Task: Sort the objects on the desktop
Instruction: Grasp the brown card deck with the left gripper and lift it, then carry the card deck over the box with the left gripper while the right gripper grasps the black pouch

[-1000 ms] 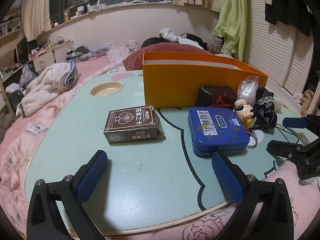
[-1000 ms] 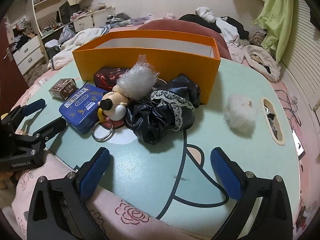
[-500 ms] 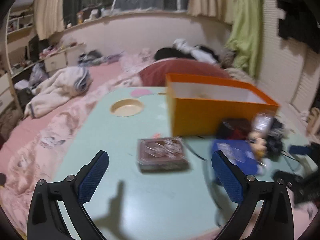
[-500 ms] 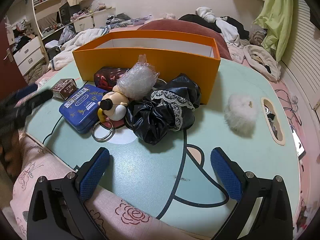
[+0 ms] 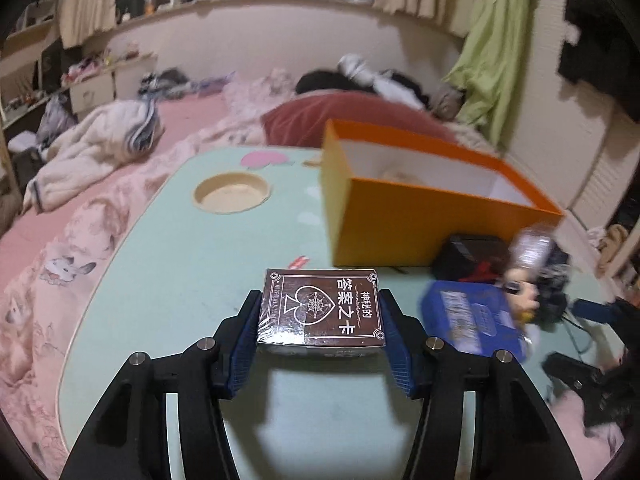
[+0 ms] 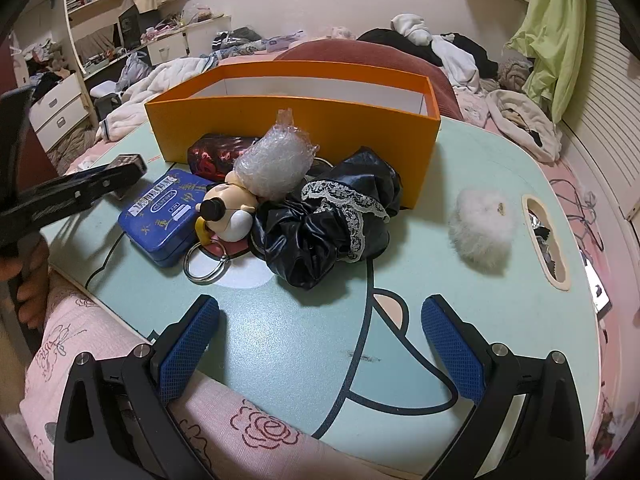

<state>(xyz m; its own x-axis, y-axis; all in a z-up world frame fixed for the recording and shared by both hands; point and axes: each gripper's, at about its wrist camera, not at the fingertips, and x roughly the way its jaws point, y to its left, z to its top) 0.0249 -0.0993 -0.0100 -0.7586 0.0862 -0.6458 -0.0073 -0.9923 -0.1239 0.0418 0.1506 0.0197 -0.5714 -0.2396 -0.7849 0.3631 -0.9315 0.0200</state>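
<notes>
Pinching a brown card box (image 5: 320,312) between its blue pads, the left hand-held gripper (image 5: 321,334) has its jaws closing on the box's two short sides, and the box sits level between them, above the mint-green worktop (image 5: 168,280), with its shadow on the surface beneath. Beyond it, to the right, stands the open orange box (image 5: 400,228) with a white inside, and nearer right lies a blue tin (image 5: 468,320), blurred in this view. The right hand-held gripper (image 6: 320,344) hangs over the near edge of the worktop with its jaws spread wide and nothing between them. Ahead of it, against the orange box's near wall, is a cluster: the blue tin on the left, a dark red pouch (image 6: 216,156) behind it, a round-headed figurine keychain (image 6: 228,212) with a metal ring (image 6: 206,264) touching the tin, a wad of bubble wrap (image 6: 276,164) resting on the figurine, and a black satin scrunchie with lace trim (image 6: 332,220) just right of them. A white fluffy pompom (image 6: 482,232) lies apart on the right (near a slot cut into the worktop). At the far left of the right wrist view a person's fingers (image 6: 28,284) show, wrapped round the left tool's handle.
</notes>
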